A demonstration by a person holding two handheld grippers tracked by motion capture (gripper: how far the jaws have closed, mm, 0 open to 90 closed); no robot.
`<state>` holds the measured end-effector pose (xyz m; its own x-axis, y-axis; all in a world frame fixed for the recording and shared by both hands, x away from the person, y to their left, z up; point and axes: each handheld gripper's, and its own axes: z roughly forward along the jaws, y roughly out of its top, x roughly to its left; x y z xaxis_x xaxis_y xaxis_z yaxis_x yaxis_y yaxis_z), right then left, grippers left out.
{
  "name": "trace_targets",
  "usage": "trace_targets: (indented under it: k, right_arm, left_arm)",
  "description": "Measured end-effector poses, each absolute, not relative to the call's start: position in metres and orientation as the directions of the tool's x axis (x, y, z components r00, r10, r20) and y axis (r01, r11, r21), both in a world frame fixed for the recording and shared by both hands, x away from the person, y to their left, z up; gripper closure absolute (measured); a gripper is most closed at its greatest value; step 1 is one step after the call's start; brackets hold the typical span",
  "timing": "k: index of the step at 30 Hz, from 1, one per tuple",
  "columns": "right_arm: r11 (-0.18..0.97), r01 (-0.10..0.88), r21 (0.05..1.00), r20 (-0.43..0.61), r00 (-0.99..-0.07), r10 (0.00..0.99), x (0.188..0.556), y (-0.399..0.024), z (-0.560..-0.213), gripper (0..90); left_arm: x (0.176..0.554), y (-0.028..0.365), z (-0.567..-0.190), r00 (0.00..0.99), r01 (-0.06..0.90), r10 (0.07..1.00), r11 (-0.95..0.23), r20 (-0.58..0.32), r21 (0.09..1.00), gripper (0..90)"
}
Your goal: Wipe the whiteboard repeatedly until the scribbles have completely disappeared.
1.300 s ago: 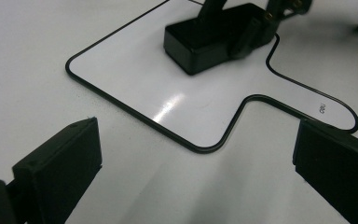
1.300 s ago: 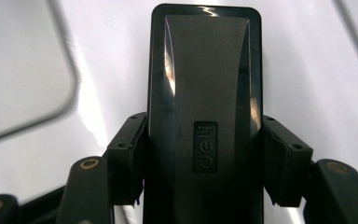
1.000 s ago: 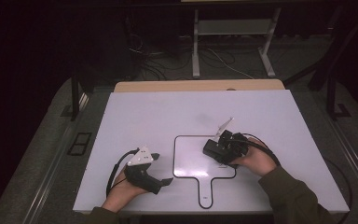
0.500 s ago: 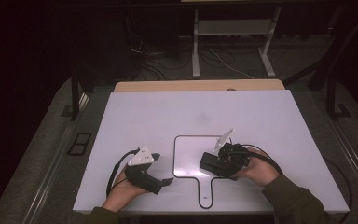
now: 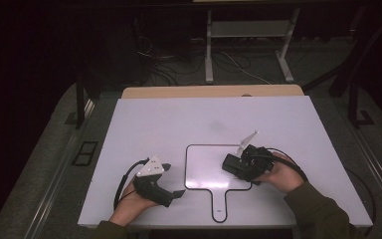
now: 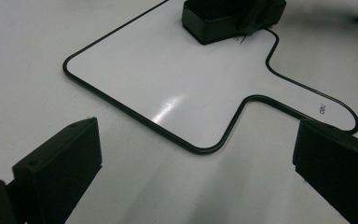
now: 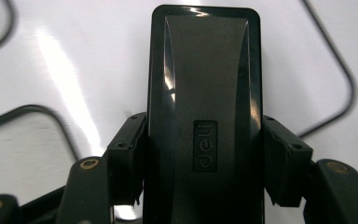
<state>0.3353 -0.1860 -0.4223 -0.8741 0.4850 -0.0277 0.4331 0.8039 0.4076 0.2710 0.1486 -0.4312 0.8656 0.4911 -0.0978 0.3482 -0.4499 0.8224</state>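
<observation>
My right claw (image 5: pixel 231 164) is gripping a black eraser (image 7: pixel 205 107) by its long sides, pressing it flat on the white board (image 5: pixel 204 167) lying on the bench (image 5: pixel 179 119). My left claw (image 5: pixel 176 186) is resting open on the bench, the board's handle just ahead of its jaws.

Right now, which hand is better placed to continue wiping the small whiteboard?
The right. Its tool is shut on the black eraser, which lies on the whiteboard. The left tool is open and empty, beside the board.
</observation>
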Motion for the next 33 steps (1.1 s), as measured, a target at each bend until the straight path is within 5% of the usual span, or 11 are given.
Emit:
trace_targets:
  k: [19,27,33]
  right_arm:
    - [0.801,0.438,0.407,-0.083,-0.856,0.511,0.336,-0.188,-0.415,38.8]
    - [0.839,0.364,0.405,-0.048,-0.907,0.417,0.319,-0.169,-0.415,38.9]
    - [0.803,0.436,0.406,-0.092,-0.855,0.511,0.335,-0.184,-0.415,38.9]
  left_arm:
    - [0.271,0.149,-0.431,0.863,0.352,0.495,-0.437,-0.105,0.828,0.0]
    - [0.271,0.15,-0.431,0.865,0.346,0.491,-0.446,-0.098,0.825,0.0]
    - [0.271,0.149,-0.431,0.863,0.351,0.495,-0.438,-0.104,0.827,0.0]
